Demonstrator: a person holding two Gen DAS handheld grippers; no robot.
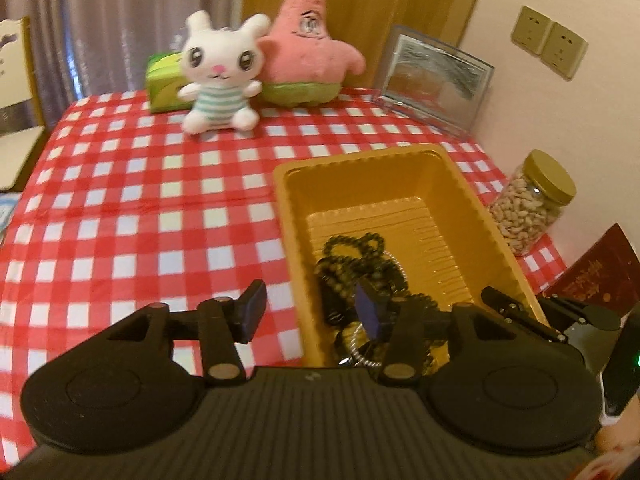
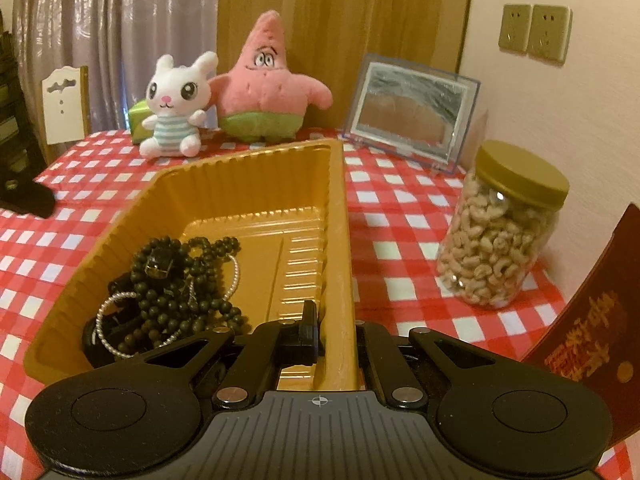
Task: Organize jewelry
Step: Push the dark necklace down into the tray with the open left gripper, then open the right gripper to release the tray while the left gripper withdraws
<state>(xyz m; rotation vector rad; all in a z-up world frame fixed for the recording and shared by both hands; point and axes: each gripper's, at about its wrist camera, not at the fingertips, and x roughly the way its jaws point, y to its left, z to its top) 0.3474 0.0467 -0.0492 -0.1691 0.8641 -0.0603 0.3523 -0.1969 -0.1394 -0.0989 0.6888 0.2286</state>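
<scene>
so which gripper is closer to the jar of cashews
Right. The right gripper is clamped on the right wall of the gold tray, the side facing the cashew jar. The left gripper hangs open over the tray's left edge, farther away.

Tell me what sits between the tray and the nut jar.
Only bare checkered cloth separates the tray from the jar; the right wrist view shows it.

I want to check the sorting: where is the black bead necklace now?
In both wrist views the black bead necklace lies inside the gold tray, at its near end, tangled with a pearl strand.
</scene>
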